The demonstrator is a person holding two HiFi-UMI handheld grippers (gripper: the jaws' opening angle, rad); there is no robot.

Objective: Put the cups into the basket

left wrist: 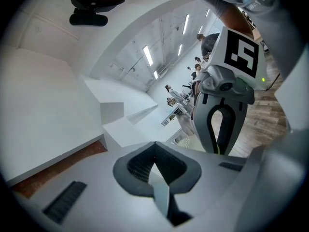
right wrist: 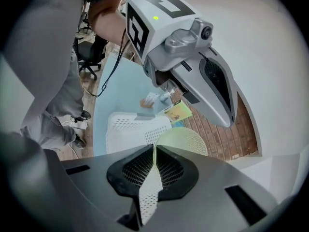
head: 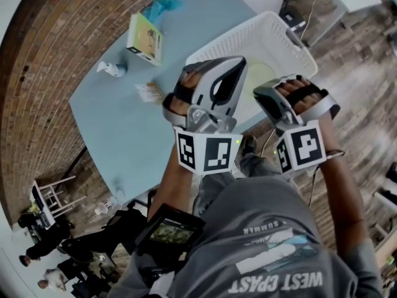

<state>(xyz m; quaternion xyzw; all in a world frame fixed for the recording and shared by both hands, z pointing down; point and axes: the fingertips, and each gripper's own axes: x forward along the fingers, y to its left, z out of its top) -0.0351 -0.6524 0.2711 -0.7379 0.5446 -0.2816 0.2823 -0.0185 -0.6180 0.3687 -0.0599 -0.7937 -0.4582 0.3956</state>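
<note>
A pale-green perforated cup (right wrist: 186, 140) hangs above the white basket (right wrist: 126, 129).

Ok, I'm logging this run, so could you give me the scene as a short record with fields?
left gripper: held up, fingers together, nothing held
right gripper: held up, fingers together, nothing held
basket: white, on the blue table
also on table: book, small bottle
pale green perforated thing: at the basket, kind unclear
cups: none clearly seen
</note>
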